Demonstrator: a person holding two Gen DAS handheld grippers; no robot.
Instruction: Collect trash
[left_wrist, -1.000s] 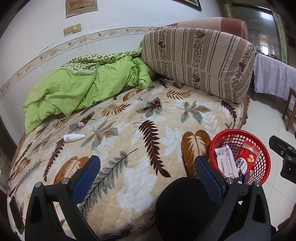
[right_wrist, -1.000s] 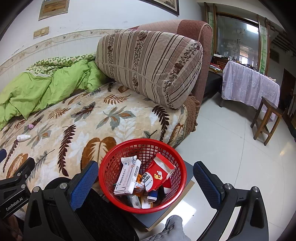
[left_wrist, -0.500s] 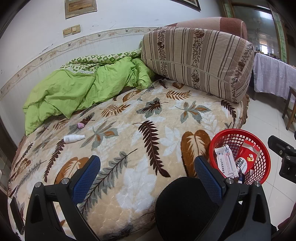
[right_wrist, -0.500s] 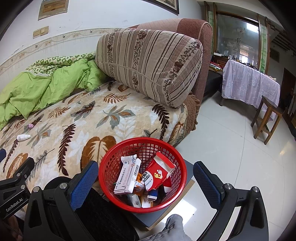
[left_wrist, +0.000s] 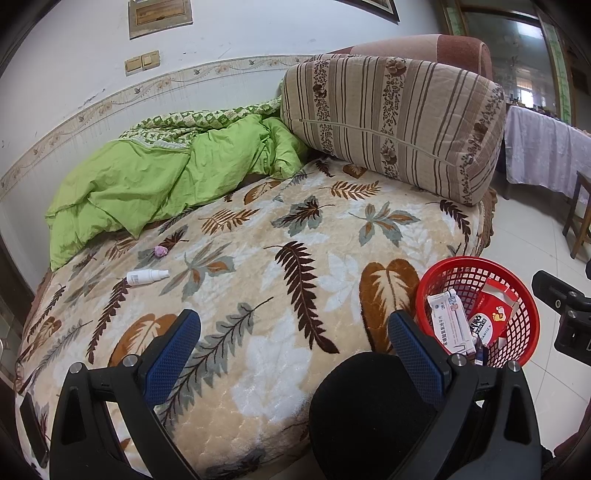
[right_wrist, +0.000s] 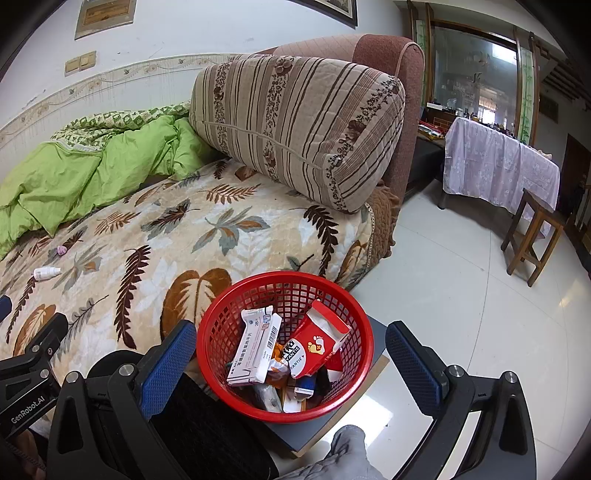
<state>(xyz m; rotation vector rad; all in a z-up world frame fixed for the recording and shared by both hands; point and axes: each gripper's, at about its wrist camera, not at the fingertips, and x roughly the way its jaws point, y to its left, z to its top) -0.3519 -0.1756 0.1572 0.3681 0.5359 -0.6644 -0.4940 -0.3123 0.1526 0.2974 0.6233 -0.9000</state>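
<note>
Red mesh basket (right_wrist: 284, 343) stands on a dark flat board (right_wrist: 332, 417) at the foot of the leaf-patterned blanket (left_wrist: 280, 266), off its near right corner. Contents: a white medicine carton (right_wrist: 253, 345) leaning against the basket's left wall, a red and white pouch (right_wrist: 314, 343) to the carton's right, and several smaller packets beneath, too crowded to identify.

Outstanding items lie well apart from the basket, on the far left part of the blanket: a small white spray bottle (left_wrist: 147, 276) lying on its side, and just beyond it a small pinkish crumpled object (left_wrist: 161, 251), possibly a wrapper; resolution does not allow confirmation.

Left gripper (left_wrist: 293, 332): jaws spread wide, nothing between the blue pads (left_wrist: 173, 349), positioned over the blanket's near edge, to the left of the basket.

Right gripper (right_wrist: 290, 345): jaws spread wide, holding nothing, the basket lying between them in the right wrist view.

Further from the basket: a green quilt (left_wrist: 155, 181) bunched at the back left of the blanket, a striped bolster cushion (right_wrist: 295, 125) at the back right against a brown sofa arm (right_wrist: 388, 74), a cloth-covered table (right_wrist: 498, 162) and a wooden stool (right_wrist: 532, 232) on the tiled floor to the right.
</note>
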